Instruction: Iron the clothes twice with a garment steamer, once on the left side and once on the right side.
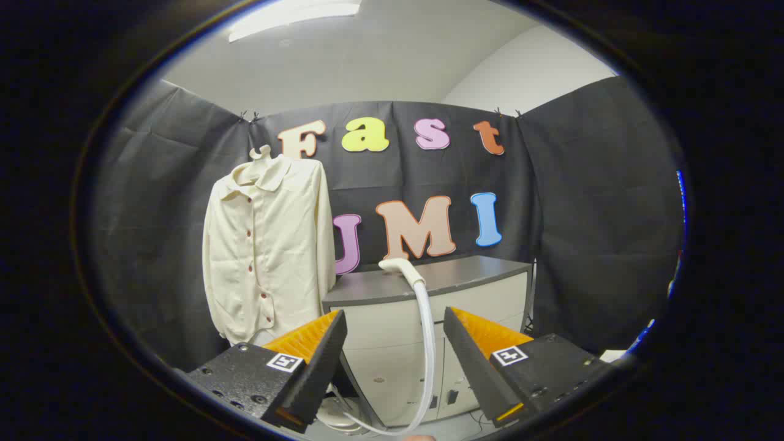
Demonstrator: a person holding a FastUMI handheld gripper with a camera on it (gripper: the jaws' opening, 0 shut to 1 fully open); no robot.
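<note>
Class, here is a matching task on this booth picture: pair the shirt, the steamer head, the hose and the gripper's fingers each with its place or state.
Things:
1. cream shirt
2. steamer head
3. white hose
4. gripper

Places or states:
A. open, with nothing held
B. resting on the grey cabinet top
C. hanging on a hanger against the black cloth wall
D. curving down in front of the cabinet, seen between the fingers

Pairs: 1-C, 2-B, 3-D, 4-A
</note>
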